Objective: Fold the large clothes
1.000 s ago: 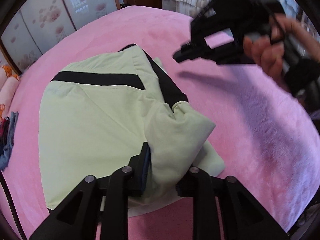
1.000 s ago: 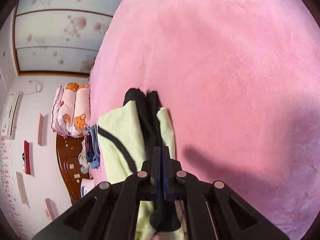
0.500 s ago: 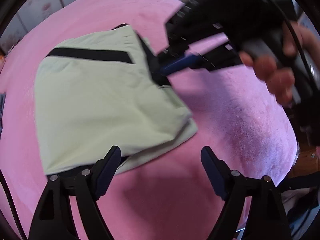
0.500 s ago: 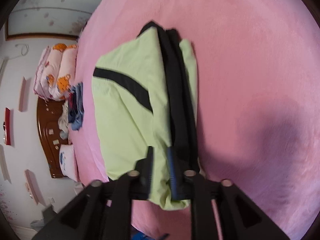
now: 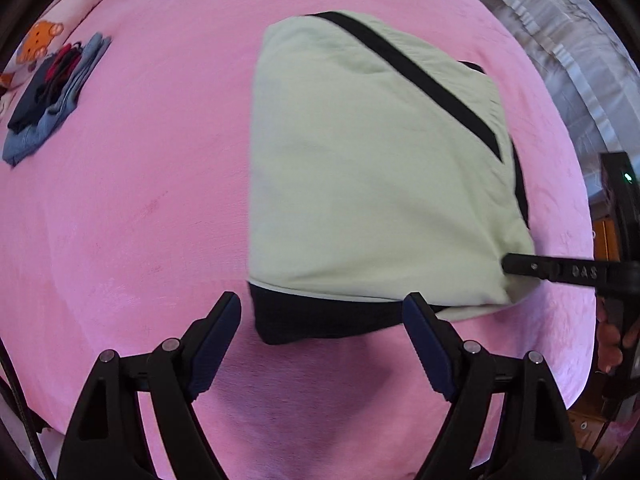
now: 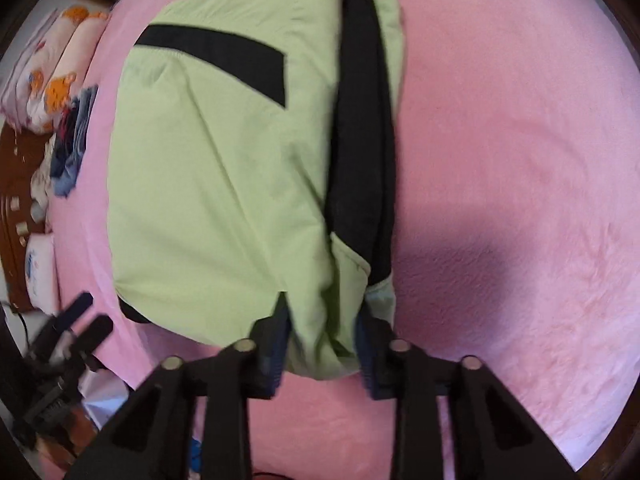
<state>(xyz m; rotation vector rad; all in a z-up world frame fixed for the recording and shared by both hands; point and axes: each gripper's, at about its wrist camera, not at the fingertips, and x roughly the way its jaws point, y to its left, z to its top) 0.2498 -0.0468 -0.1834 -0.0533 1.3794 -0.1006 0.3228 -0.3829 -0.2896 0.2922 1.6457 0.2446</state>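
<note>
Left gripper (image 5: 322, 316): jaws wide, empty, above the near edge of the folded green garment (image 5: 360, 168) lying on the pink bed (image 5: 140, 200). Right gripper (image 6: 322, 344): jaws just narrowing, pinching the garment's near right corner.

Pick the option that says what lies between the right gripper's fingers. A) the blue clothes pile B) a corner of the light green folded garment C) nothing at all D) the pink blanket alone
B: in the right wrist view the right gripper has a corner of the light green folded garment bunched between its fingers.
</note>
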